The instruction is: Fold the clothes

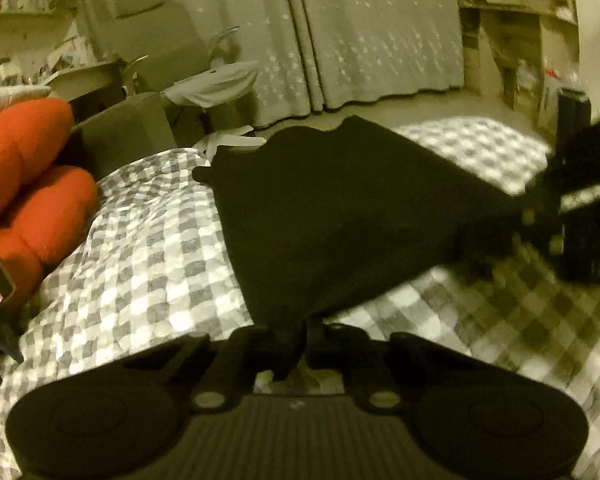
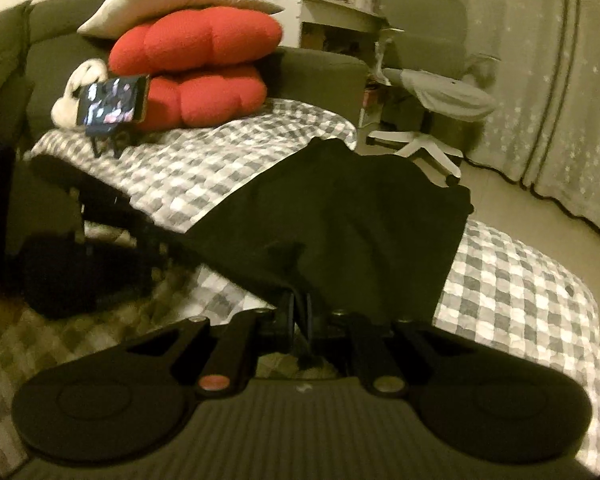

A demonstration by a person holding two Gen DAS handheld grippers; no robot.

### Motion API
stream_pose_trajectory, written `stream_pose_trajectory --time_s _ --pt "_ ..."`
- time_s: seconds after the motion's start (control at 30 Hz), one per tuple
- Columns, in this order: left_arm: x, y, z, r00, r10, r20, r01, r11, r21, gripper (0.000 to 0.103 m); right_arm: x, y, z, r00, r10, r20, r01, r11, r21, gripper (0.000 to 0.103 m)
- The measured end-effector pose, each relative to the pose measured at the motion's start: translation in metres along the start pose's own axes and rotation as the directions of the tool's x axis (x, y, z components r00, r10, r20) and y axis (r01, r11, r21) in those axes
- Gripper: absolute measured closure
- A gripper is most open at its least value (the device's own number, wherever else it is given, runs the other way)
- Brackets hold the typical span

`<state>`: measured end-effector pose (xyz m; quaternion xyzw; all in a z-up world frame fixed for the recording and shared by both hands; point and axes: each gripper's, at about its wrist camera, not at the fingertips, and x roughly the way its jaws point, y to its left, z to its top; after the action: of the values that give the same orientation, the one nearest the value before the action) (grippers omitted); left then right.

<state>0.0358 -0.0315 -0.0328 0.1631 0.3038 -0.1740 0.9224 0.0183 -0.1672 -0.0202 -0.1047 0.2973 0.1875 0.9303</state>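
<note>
We see a black garment (image 1: 340,216) spread over a bed with a grey-and-white checked cover (image 1: 140,260), its far edge reaching toward the foot of the bed and the pale floor beyond. The near edge is lifted off the cover and drawn between our two tools.

The left hand-held gripper (image 1: 300,340) has its jaws pinched together on one near corner of the garment, the black cloth bunching right at the fingertips. The right hand-held gripper (image 2: 300,308) is likewise clamped narrow on the other near corner, with a fold of cloth caught between the fingers. In the left wrist view the right tool shows as a dark blurred shape at the right edge, where the garment's edge runs to it; in the right wrist view the left tool sits blurred at the left, the cloth stretching from it.

At the head of the bed lie red cushions (image 2: 196,68) under a cream pillow (image 2: 172,0), with a phone (image 2: 112,100) propped on a small stand in front of them, screen lit. Beyond the bed stand an office chair (image 2: 440,92) and patterned curtains (image 1: 380,28).
</note>
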Motion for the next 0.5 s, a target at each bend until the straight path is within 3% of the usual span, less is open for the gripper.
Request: stream_pose_trajectory --time_s 0.07,0.2,0.33,0.5 --pt "-0.001 0.003 0.001 1.000 -0.007 -0.001 0.007 1.000 -0.026 0.098 0.001 0.007 -0.004 1.000 -0.005 0.000 0.005 0.998 -0.065 0.090" --pt "0.001 0.006 0.001 1.000 -0.009 -0.008 0.009 0.999 -0.043 0.098 0.003 0.022 -0.013 0.999 -0.032 -0.007 0.030 0.980 -0.196 0.064" --pt "0.002 0.006 0.001 1.000 -0.010 -0.007 0.009 0.999 -0.045 0.098 0.008 0.031 -0.021 0.998 -0.059 -0.021 0.051 0.959 -0.278 0.063" --pt "0.002 0.007 0.001 1.000 -0.004 -0.012 0.003 0.999 -0.043 0.098 0.017 0.020 -0.028 0.981 -0.191 -0.043 0.168 0.934 -0.314 0.066"
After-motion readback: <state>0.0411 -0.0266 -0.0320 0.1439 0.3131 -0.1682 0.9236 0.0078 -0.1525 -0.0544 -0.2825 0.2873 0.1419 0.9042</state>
